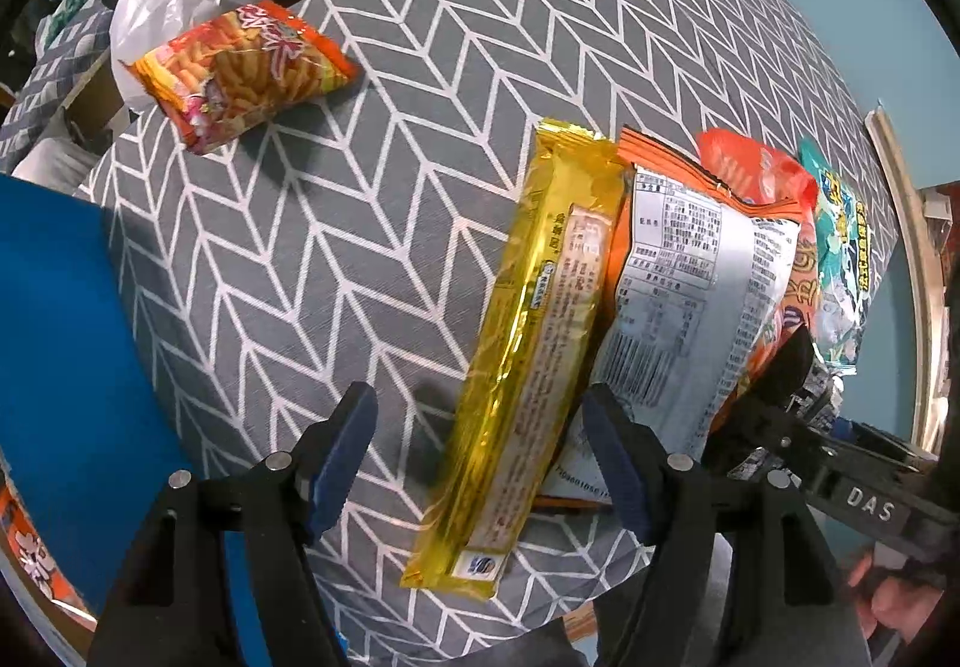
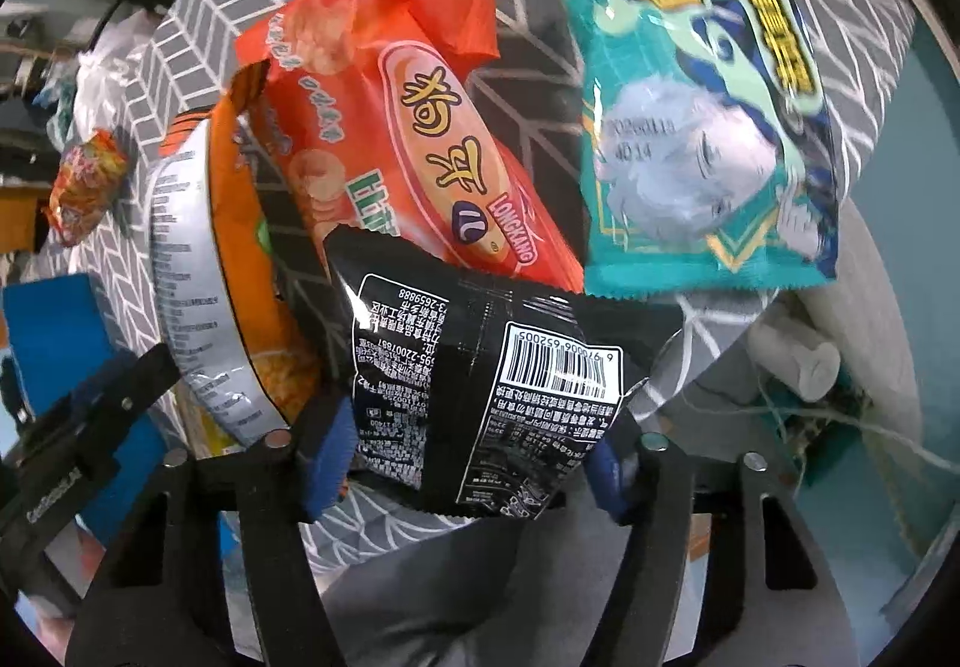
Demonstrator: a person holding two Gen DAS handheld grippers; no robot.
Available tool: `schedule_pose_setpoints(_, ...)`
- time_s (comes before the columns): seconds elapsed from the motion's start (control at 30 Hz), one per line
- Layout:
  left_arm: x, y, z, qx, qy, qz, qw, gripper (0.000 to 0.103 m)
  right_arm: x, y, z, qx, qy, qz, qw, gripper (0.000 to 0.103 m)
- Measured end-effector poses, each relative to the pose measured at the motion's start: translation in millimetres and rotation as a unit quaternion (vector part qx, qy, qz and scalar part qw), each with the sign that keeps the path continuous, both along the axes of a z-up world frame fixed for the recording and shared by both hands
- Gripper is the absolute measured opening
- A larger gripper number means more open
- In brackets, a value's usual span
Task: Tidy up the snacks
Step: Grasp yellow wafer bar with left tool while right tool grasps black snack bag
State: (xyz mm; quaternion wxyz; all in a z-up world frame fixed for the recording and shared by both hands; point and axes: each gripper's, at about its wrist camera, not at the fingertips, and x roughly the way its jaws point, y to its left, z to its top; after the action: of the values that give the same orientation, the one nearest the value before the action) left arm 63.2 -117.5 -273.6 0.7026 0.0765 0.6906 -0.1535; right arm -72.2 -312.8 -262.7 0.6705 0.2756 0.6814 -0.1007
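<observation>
1. Left gripper [image 1: 480,463] spread wide astride a long gold packet [image 1: 528,343] lying on the worktop [image 1: 336,223], pads not pressing.
2. Right gripper [image 2: 468,457] clamped on a black packet [image 2: 480,385].
3. Beside these, red [image 2: 408,126], teal [image 2: 708,90] packets.

My right tool [image 2: 468,463] has the black snack packet [image 2: 480,385] between its blue pads [image 2: 327,463], barcode side up, with the pads against the packet's two edges. Just beyond it I see the red-orange cracker bag [image 2: 408,126] lying partly under the black packet, a teal bag [image 2: 702,114] to the right, and an orange bag with a silver back panel [image 2: 198,271] standing on edge to the left. All of it sits on the grey chevron-patterned surface [image 2: 528,84], where a small orange packet [image 2: 84,187] lies well apart at far left.
</observation>
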Motion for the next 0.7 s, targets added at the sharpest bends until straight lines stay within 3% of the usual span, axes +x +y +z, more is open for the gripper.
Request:
schedule_pose_setpoints(0.3, 12.4, -9.4, -28.7, 0.015, 0.019, 0.009, 0.9997, 0.072, 18.2, -11.2, 14.3, -0.038, -0.025, 0.034, 0.998, 0.065)
schedule_pose_setpoints(0.5, 12.0, -19.0, -36.1, 0.015, 0.006, 0.003, 0.9999, 0.072, 28.9, -14.8, 20.5, -0.052, -0.035, 0.062, 0.996, 0.065)
schedule_pose_setpoints(0.57, 9.7, -27.2, -37.6, 0.017, -0.001, -0.007, 0.9998, 0.064, 32.4, -12.6, 21.5, -0.056, -0.038, 0.072, 0.995, 0.065)
schedule_pose_setpoints(0.63, 9.6, -30.6, -37.3, 0.001, 0.0, -0.022, 0.9998, 0.04, 34.1, -8.5, 23.0, -0.059, -0.041, 0.08, 0.994, 0.065)
schedule_pose_setpoints(0.7, 10.2, -32.6, -36.0, -0.004, 0.001, -0.025, 0.9997, 0.033, 32.1, -8.4, 27.0, -0.063, -0.045, 0.085, 0.993, 0.065)
